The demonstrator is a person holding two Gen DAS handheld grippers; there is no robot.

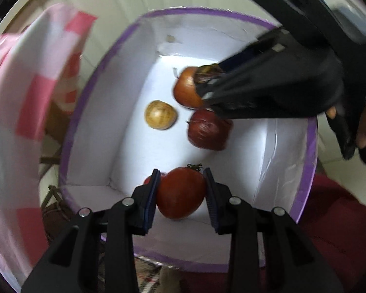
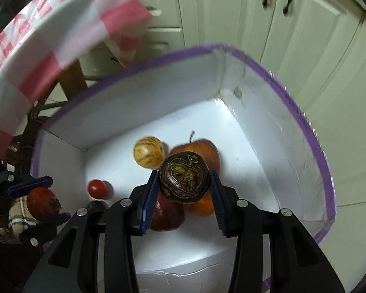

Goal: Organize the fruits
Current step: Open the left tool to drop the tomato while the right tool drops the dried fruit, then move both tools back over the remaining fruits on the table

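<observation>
A: Fruits are above the white purple-rimmed cardboard box [image 2: 305, 127]: the left claw [image 1: 180, 193] is closed around a red tomato [image 1: 180, 193], the right claw [image 2: 184, 183] around a dark wrinkled fruit [image 2: 184, 178].

B: Released this high, either could bruise the red apple [image 2: 207, 149] at frame centre.

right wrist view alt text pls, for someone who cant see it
The right tongs grip a dark purple-brown round fruit above a white box with a purple rim. Inside lie a tan round fruit, a red-orange apple, a dark red fruit and a small red tomato. At left, the left tongs hold a red tomato.
</observation>
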